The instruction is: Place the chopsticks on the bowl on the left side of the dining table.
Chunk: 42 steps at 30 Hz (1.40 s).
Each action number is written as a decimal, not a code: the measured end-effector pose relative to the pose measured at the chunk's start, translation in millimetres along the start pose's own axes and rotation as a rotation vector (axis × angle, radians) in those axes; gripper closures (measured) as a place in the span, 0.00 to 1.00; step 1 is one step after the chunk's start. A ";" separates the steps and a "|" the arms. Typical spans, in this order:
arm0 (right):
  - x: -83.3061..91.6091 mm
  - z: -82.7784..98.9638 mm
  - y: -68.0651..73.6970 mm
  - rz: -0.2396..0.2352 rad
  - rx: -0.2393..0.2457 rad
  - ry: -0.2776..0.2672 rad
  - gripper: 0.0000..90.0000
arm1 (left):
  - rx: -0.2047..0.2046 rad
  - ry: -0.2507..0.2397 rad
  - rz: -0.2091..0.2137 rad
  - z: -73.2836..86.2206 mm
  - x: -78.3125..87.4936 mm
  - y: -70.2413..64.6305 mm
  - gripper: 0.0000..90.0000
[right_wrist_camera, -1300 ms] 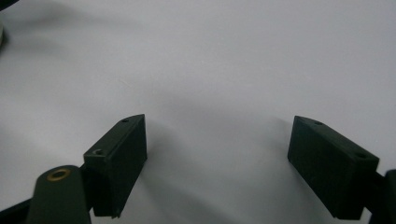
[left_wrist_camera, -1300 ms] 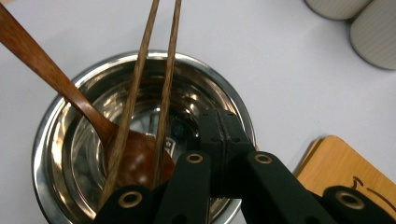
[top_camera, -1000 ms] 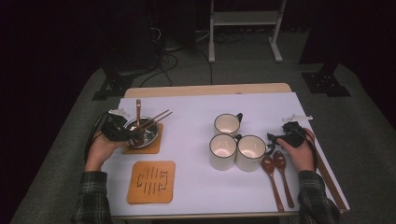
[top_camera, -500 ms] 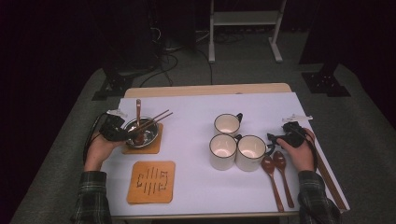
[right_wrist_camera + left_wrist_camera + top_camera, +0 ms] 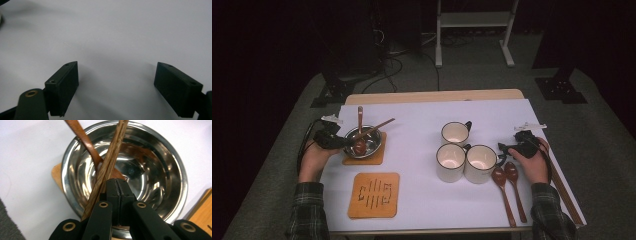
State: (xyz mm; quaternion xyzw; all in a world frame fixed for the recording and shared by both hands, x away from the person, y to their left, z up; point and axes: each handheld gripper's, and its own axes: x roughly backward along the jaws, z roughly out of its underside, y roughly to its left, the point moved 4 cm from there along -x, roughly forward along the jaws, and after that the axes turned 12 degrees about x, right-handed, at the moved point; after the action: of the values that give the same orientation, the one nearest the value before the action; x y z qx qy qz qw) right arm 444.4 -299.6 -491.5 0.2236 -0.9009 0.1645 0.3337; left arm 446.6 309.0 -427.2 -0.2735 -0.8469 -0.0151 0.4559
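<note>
The steel bowl (image 5: 364, 142) stands on an orange mat (image 5: 373, 157), to the left of the three mugs (image 5: 464, 155), and its place is the same as one second ago. Inside it lie a wooden spoon (image 5: 86, 143) and a pair of chopsticks (image 5: 110, 161), which lean over its rim as before. The left gripper (image 5: 117, 186) is at the near edge of the bowl with its jaws pressed together; the chopsticks pass just beside them on the left, and nothing is seen between the pads. It has hardly moved. The right gripper (image 5: 116, 86), on the other side of the mugs from the bowl, rests over the white cover (image 5: 117, 32) with jaws wide apart and empty, unchanged.
</note>
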 end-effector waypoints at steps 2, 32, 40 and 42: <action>0.0 0.0 0.0 0.000 0.000 0.000 0.20 | 0.006 -0.003 -0.003 -0.1 -0.4 2.2 0.99; 0.1 0.1 0.3 0.001 0.000 0.001 0.20 | -0.027 -0.072 0.003 -30.3 6.5 -13.0 1.00; 0.0 0.1 0.2 0.002 0.001 0.000 0.20 | -0.043 -0.076 0.006 -47.2 -1.6 -22.6 1.00; 0.0 0.1 0.3 0.002 0.002 -0.001 0.20 | -0.046 -0.086 0.000 -51.2 -2.8 -24.5 1.00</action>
State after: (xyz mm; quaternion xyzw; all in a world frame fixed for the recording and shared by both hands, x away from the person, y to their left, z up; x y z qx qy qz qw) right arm 444.2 -299.4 -491.7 0.2229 -0.9011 0.1658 0.3331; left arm 475.2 272.9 -393.9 -0.2844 -0.8650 -0.0227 0.4127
